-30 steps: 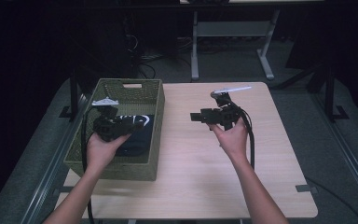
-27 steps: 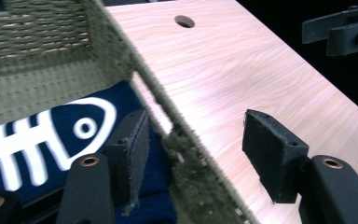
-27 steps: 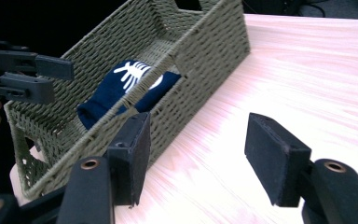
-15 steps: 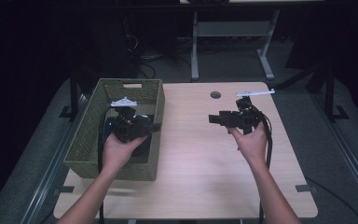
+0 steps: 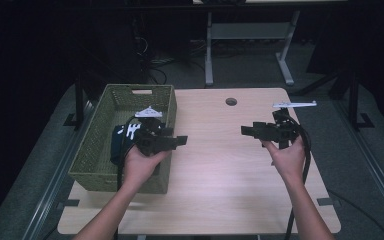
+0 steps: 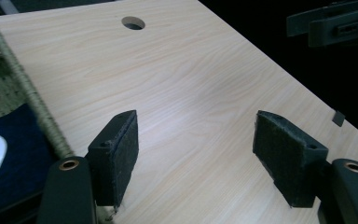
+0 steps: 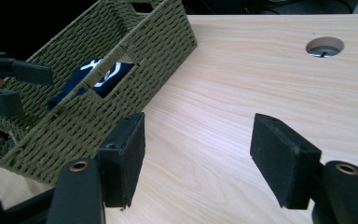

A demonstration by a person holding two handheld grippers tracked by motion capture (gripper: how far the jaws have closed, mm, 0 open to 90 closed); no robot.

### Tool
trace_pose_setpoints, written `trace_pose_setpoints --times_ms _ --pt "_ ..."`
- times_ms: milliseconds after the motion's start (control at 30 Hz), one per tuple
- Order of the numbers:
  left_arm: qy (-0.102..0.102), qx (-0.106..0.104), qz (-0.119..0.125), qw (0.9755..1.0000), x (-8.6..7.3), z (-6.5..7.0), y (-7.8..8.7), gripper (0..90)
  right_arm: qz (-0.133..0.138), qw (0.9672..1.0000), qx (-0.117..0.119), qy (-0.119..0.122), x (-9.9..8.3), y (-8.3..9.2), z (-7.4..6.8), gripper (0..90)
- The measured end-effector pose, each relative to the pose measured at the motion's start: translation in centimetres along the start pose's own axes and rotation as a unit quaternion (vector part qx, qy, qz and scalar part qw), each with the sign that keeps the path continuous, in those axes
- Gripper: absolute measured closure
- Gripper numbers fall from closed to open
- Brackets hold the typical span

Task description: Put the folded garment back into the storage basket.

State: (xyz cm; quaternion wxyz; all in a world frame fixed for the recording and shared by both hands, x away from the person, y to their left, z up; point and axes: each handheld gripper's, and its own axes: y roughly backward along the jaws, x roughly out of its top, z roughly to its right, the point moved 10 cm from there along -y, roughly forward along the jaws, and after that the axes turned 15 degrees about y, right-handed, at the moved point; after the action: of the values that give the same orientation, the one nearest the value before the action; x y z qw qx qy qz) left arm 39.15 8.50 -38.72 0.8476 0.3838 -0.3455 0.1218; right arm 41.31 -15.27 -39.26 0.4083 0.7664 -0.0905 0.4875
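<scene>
Apparently the work is at a wrap-up step: a dark navy garment (image 5: 120, 142) w/ white print lies folded inside the woven basket (image 5: 97, 150), and both grippers hang over bare table w/ nothing between the pads.

Nearest, the left gripper (image 5: 172, 142), held in the person's left hand (image 5: 140, 162), sits at the basket's right wall, pointing toward table centre. Its jaws stand wide apart and have just been opening; its own view has only woodgrain between the felt-like black pads (image 6: 121, 154). Right gripper (image 5: 252, 131), in the right hand (image 5: 287, 157), is well apart on the table's right side, facing the left one. Jaws also apart, just been opening, nothing gripped; pads (image 7: 126, 154) look like coarse dark foam blocks.

Materials: the table (image 5: 220, 190) is pale laminate w/ fine grain, rounded corners, and a round cable hole (image 5: 231, 101) near the far edge. Basket is olive-green woven cord, rectangular, stiff-looking, w/ cut-out handle slots in its walls; the navy cloth shows thru one in the right gripper view. Cloth looks soft, limp, flat-lying.

Next move, my guess: either done, or reach back in w/ one gripper if the cloth needs tidying. That'd call for clearing the basket rim first.
</scene>
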Motion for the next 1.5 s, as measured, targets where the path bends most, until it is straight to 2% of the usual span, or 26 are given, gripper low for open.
trace_pose_setpoints --times_ms 800,1300,1500 --pt "-0.017 -0.020 -0.006 0.9996 -1.2 3.7 -2.8 28.4 -0.004 0.9993 -0.033 -0.017 -3.4 3.5 3.0 34.0" --pt "-0.028 -0.029 -0.016 0.9991 -2.8 5.4 -4.4 27.9 -0.002 0.9984 -0.048 -0.029 -5.9 5.1 4.3 33.6" --pt "-0.033 -0.032 -0.019 0.9988 -3.6 6.1 -5.1 27.5 -0.008 0.9980 -0.053 -0.034 -7.6 5.4 4.8 33.2"
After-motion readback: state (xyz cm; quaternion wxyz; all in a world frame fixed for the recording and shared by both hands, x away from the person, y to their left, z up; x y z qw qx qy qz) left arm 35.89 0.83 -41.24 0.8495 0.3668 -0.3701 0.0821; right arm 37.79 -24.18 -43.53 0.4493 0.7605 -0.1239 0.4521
